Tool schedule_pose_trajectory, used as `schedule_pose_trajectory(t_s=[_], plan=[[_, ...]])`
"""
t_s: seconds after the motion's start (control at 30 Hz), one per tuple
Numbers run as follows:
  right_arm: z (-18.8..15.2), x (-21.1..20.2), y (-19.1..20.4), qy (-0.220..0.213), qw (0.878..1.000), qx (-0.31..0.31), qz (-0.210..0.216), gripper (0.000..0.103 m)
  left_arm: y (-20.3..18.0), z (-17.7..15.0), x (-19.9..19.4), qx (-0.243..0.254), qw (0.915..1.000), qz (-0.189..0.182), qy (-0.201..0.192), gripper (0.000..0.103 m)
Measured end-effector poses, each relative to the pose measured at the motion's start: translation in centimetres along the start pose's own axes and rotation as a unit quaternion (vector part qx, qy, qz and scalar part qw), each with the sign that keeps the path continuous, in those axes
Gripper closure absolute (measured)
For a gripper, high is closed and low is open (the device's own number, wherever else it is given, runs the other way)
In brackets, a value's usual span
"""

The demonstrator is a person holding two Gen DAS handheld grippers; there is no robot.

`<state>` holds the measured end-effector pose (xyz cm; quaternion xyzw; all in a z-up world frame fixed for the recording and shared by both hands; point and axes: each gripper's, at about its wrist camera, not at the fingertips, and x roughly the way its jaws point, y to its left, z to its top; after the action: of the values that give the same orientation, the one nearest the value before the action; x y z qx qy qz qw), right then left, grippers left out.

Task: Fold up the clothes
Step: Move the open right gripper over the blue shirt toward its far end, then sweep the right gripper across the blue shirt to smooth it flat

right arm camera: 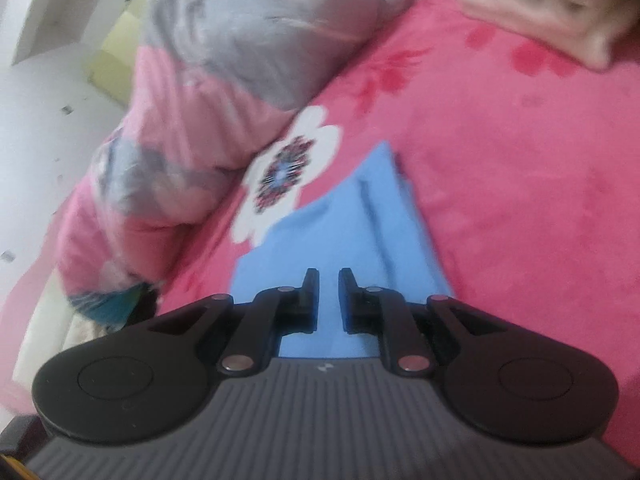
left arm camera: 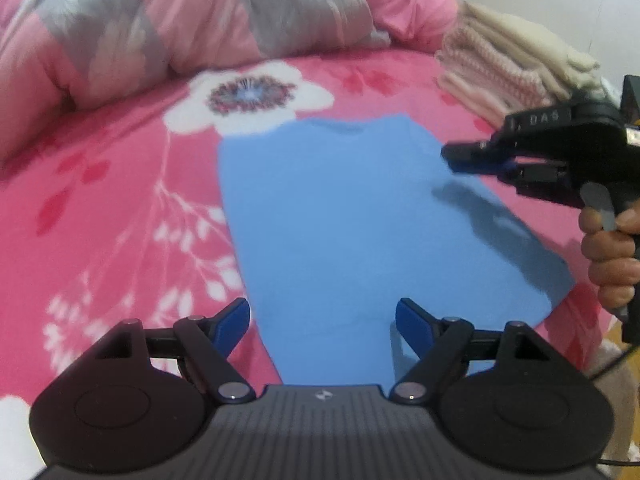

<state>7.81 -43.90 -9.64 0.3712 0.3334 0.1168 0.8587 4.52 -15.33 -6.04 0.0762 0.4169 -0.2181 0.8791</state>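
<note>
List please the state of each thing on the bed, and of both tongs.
Blue shirt: lying flat, sides folded in.
Quilt: bunched up at the far side.
Folded clothes: stacked.
Left tongs: open, empty.
Right tongs: nearly shut, holding nothing.

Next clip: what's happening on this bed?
A person with a gripper in each hand is folding a light blue shirt that lies flat, sides already folded in, on the pink floral bedspread. The left gripper hovers over its near edge, jaws open. The right gripper hangs above its right side, jaws nearly shut and holding nothing.
</note>
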Motion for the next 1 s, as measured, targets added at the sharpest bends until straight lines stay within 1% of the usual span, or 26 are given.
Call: schedule_pose_trajectory(t_s=[0.07, 0.17, 0.27, 0.3, 0.33, 0.4, 0.43, 0.47, 0.5, 0.53, 0.6, 0.73, 0.8, 0.83, 0.9, 1.0], plan=[[0.6, 0.9, 0.4, 0.024, 1.0, -0.008, 0.006, 0.092, -0.1, 0.5, 0.2, 0.006, 1.0, -0.001, -0.008, 0.022], [1.8, 3.5, 0.4, 0.062, 0.998, -0.005, 0.008, 0.092, -0.2, 0.6, 1.6, 0.011, 0.9999, 0.004, 0.005, 0.022], [3.4, 6.9, -0.9, 0.089, 0.996, 0.024, 0.012, 0.093, 0.3, 0.2, 2.7, -0.004, 0.9998, -0.004, 0.021, 0.022], [4.0, 8.0, -1.5, 0.091, 0.995, 0.04, 0.015, 0.096, 0.6, 0.1, 2.9, -0.009, 0.9996, -0.009, 0.024, 0.021], [4.8, 9.0, -2.1, 0.089, 0.994, 0.055, 0.019, 0.099, 0.8, 0.1, 3.0, -0.015, 0.9994, -0.014, 0.027, 0.021], [6.5, 10.1, -3.1, 0.068, 0.994, 0.078, 0.019, 0.102, 1.3, 0.2, 3.2, -0.026, 0.9989, -0.023, 0.033, 0.021], [7.3, 10.3, -3.5, 0.055, 0.995, 0.087, 0.014, 0.101, 1.5, 0.2, 3.3, -0.029, 0.9986, -0.027, 0.035, 0.021], [7.9, 10.3, -3.6, 0.042, 0.995, 0.091, -0.002, 0.1, 1.5, 0.2, 3.3, -0.03, 0.9985, -0.028, 0.035, 0.02], [8.3, 10.0, -3.5, 0.031, 0.995, 0.091, -0.017, 0.097, 1.5, 0.2, 3.3, -0.03, 0.9985, -0.028, 0.036, 0.02], [8.6, 9.5, -3.3, 0.024, 0.995, 0.091, -0.019, 0.095, 1.5, 0.2, 3.3, -0.029, 0.9985, -0.028, 0.036, 0.02], [8.3, 8.7, -2.2, 0.025, 0.997, 0.079, 0.002, 0.095, 1.5, 0.1, 3.3, -0.029, 0.9985, -0.029, 0.037, 0.02], [6.8, 8.8, 0.3, 0.075, 0.996, 0.04, 0.04, 0.094, 1.3, 0.1, 3.2, -0.031, 0.9985, -0.026, 0.038, 0.019], [6.4, 10.4, 0.9, 0.109, 0.992, 0.037, 0.044, 0.094, 1.3, 0.1, 3.1, -0.031, 0.9984, -0.025, 0.039, 0.019], [6.2, 11.4, 1.0, 0.123, 0.991, 0.038, 0.043, 0.094, 1.3, 0.2, 3.1, -0.032, 0.9984, -0.024, 0.04, 0.019], [6.2, 13.4, 0.7, 0.134, 0.989, 0.057, 0.036, 0.096, 1.2, 0.2, 3.1, -0.033, 0.9983, -0.022, 0.042, 0.019], [6.6, 14.8, -0.5, 0.117, 0.987, 0.104, 0.048, 0.098, 1.1, 0.3, 3.1, -0.033, 0.9983, -0.018, 0.044, 0.019]])
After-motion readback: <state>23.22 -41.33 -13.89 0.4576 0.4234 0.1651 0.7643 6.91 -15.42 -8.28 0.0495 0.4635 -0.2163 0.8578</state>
